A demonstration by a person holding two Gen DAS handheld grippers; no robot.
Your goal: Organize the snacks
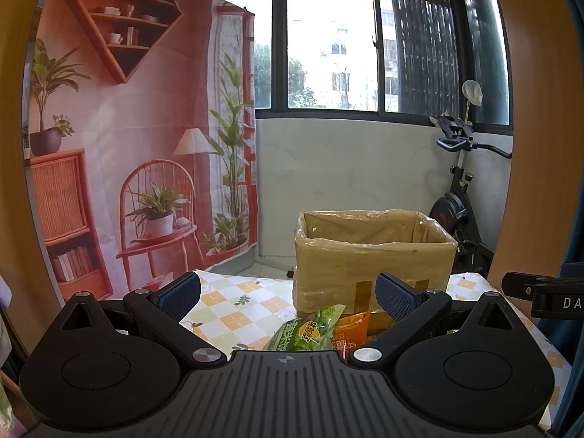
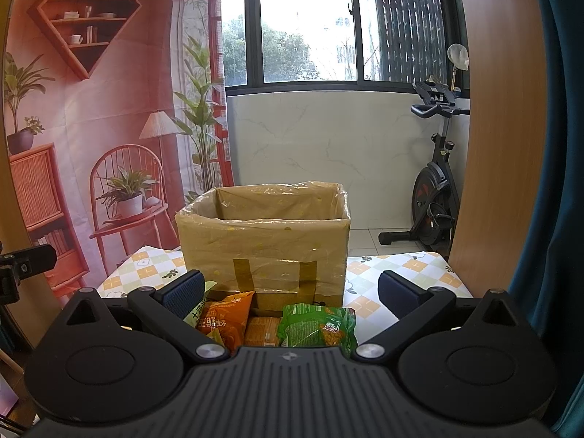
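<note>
Two grippers, left gripper [image 1: 288, 294] and right gripper [image 2: 290, 290], hang spread wide, holding nothing. Only the right view shows the crinkly green packet [image 2: 317, 325] before the plastic-lined cardboard box [image 2: 264, 242].

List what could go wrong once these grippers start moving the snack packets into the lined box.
The plastic liner drapes loosely over the cardboard box rim, so a finger may snag it. The orange packet and green packet lie crowded together; the open right gripper might pinch both or crush them.

Bright window [image 1: 328, 43] backlight, overexposed; sharp frames, edges fisheye-bent.
</note>
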